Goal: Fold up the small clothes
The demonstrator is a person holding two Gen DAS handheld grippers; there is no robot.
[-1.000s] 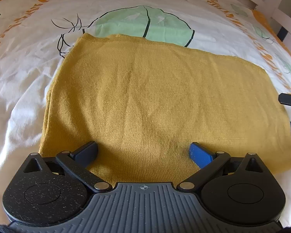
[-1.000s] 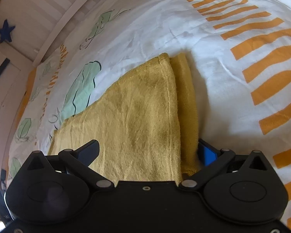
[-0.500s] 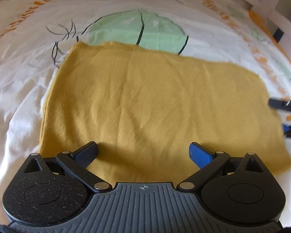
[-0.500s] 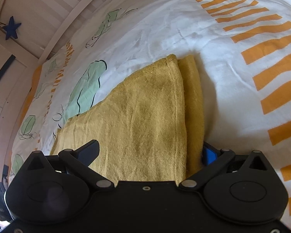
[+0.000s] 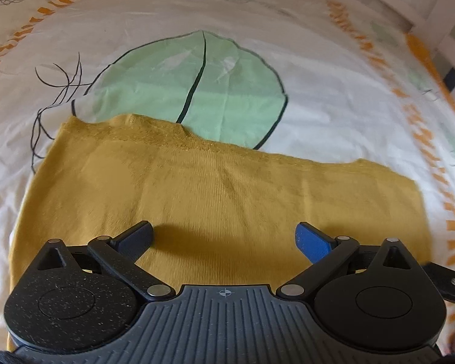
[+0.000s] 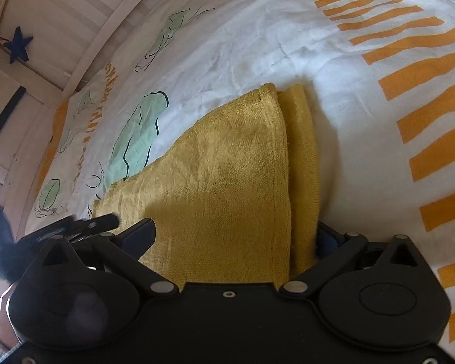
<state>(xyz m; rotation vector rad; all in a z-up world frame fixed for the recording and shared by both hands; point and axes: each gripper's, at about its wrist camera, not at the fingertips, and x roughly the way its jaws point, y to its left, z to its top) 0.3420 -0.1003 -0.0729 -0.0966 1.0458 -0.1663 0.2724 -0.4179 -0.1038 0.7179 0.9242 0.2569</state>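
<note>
A mustard-yellow knit garment (image 5: pixel 215 194) lies folded flat on the bed; it also shows in the right wrist view (image 6: pixel 227 188) with a folded layer along its right side. My left gripper (image 5: pixel 224 238) is open, its fingers spread over the garment's near edge. My right gripper (image 6: pixel 236 236) is open, its fingers straddling the garment's near end; the blue right finger is partly hidden behind the cloth fold. The right gripper's tip (image 5: pixel 446 282) shows at the lower right of the left wrist view, and the left gripper (image 6: pixel 75 224) at the left of the right wrist view.
The white bedsheet (image 5: pixel 257 24) has green leaf prints (image 5: pixel 197 85) and orange stripes (image 6: pixel 424 72). A white slatted bed rail (image 6: pixel 85 12) with a blue star (image 6: pixel 18 45) runs along the far side.
The left gripper has drawn back toward the garment's near edge, so the far edge looks closer. The right gripper has come nearer the left one, and each now shows in the other's view.
</note>
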